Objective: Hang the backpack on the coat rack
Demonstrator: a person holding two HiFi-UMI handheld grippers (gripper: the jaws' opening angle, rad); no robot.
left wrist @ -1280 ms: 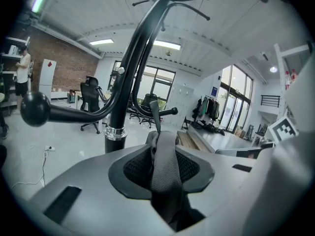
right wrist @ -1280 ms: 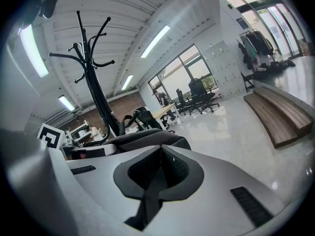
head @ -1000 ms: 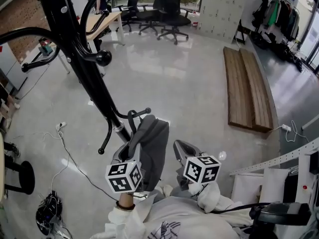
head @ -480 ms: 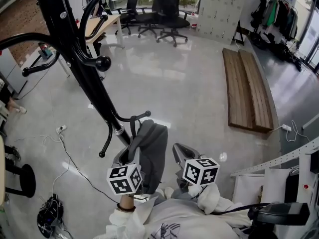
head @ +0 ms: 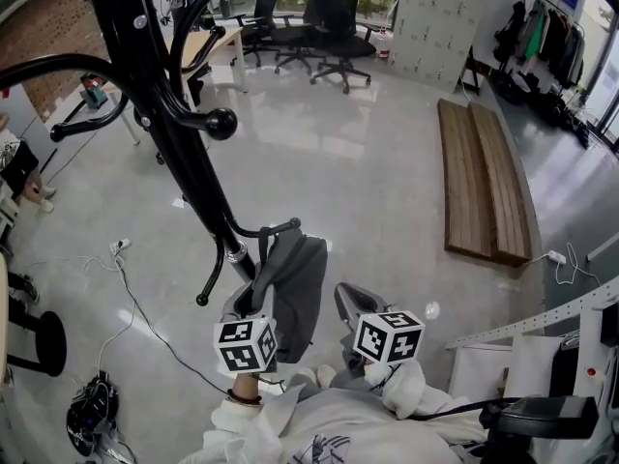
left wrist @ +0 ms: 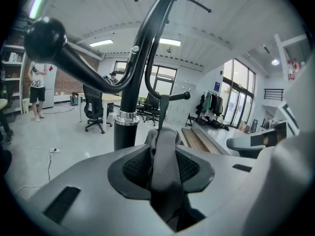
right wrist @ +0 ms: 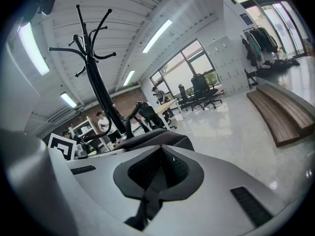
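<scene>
A grey backpack (head: 295,283) hangs low beside the black coat rack pole (head: 184,153), its top loop reaching up to a short lower hook (head: 276,228). My left gripper (head: 250,304) is just below and left of the bag, shut on its grey mesh strap (left wrist: 165,166). In the left gripper view that strap runs up from the left gripper (left wrist: 162,149) toward the hook (left wrist: 172,97). To the bag's right, my right gripper (head: 348,300) has its jaws together; in its own view the right gripper (right wrist: 160,151) shows only a dark strip low in the gap, beside the backpack (right wrist: 155,137).
Higher rack arms end in ball knobs (head: 222,123) above the bag. Cables and a power strip (head: 118,246) lie on the floor at left. Wooden boards (head: 484,187) lie at right, office chairs (head: 334,17) and a desk (head: 198,46) stand far back.
The head view has shifted slightly, so the rack's knob sits further right. The grippers and the backpack keep their places.
</scene>
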